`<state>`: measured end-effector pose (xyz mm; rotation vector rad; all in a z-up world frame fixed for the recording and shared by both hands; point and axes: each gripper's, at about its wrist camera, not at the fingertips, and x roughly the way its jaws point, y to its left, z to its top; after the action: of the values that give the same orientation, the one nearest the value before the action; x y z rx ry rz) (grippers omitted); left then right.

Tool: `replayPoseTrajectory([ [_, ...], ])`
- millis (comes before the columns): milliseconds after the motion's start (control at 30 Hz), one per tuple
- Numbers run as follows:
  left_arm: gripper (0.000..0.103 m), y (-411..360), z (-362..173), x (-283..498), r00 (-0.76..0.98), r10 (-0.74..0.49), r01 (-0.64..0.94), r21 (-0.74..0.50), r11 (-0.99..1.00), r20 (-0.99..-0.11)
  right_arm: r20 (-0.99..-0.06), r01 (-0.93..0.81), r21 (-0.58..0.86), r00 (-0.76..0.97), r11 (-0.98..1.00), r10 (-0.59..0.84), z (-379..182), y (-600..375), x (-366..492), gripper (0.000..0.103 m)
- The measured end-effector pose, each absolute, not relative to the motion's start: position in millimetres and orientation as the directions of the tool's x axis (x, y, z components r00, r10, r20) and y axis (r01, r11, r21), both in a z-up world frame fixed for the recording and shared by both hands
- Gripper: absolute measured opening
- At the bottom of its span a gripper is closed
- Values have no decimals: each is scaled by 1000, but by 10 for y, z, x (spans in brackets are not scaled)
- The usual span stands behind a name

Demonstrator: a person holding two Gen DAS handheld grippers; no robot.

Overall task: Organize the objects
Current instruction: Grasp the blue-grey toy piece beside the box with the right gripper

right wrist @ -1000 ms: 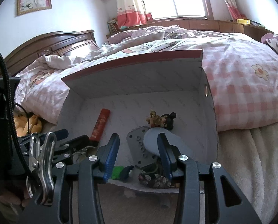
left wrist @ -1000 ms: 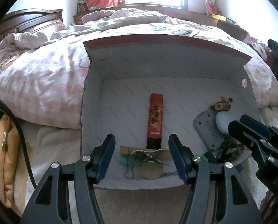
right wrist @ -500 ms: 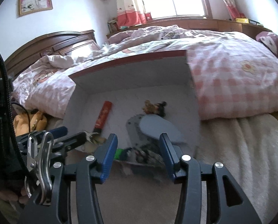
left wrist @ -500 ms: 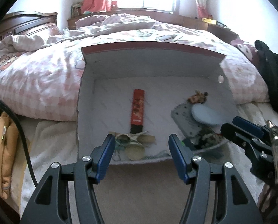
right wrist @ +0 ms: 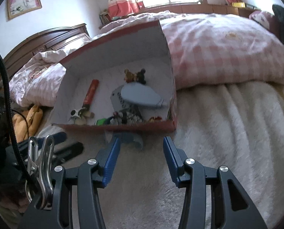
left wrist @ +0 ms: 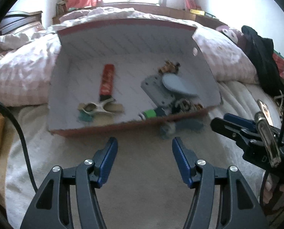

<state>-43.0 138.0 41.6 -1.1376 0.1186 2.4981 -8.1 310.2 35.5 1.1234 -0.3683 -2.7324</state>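
Note:
A red-rimmed cardboard box (left wrist: 126,43) (right wrist: 122,49) lies open on the bed. Inside it are a red tube (left wrist: 107,82) (right wrist: 91,91), a grey plate (left wrist: 155,89) with a blue oval pad (left wrist: 178,85) (right wrist: 142,95), a small figurine (left wrist: 168,68) (right wrist: 135,75), a clip (left wrist: 96,106), a green piece (left wrist: 148,113) and a dark patterned item (right wrist: 126,117). A small blue object (right wrist: 131,140) (left wrist: 167,129) lies on the blanket just outside the box front. My left gripper (left wrist: 144,152) and right gripper (right wrist: 142,152) are both open and empty, held back from the box.
A pink checked quilt (right wrist: 227,47) is bunched behind and beside the box. A white fleece blanket (right wrist: 227,133) covers the near bed. A yellow cloth item (right wrist: 27,118) lies at left. Dark clothing (left wrist: 260,53) lies at right. A wooden headboard (right wrist: 52,38) stands far left.
Both grippers have pulled back out of the box toward the near side. The box now shows whole in front of them, with its contents left inside.

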Motion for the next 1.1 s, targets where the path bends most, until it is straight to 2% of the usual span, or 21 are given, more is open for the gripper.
replayPoseTrajectory([
  [100, 50, 1465, 323, -447, -576, 331, -411, -85, -908, -747, -686, 64, 336, -667, -940, -291, 285, 3106, -145, 48],
  [167, 47, 1522, 259, -480, -561, 342, -427, -90, -900, -754, -689, 64, 343, -660, -937, -298, 264, 3097, -194, 48],
  [300, 41, 1606, 186, -572, -539, 369, -440, -121, -890, -757, -706, 48, 336, -649, -940, -285, 218, 3085, -296, 36],
  [700, 39, 1776, 122, -699, -520, 389, -469, -127, -874, -760, -715, 54, 368, -622, -928, -320, 132, 3054, -404, 19],
  [900, 27, 1797, 113, -724, -522, 373, -472, -104, -875, -767, -719, 34, 413, -601, -910, -349, 63, 3070, -467, 17],
  [1100, 24, 1757, 122, -697, -523, 375, -473, -105, -875, -766, -720, 33, 406, -604, -913, -342, 69, 3060, -440, 17],
])
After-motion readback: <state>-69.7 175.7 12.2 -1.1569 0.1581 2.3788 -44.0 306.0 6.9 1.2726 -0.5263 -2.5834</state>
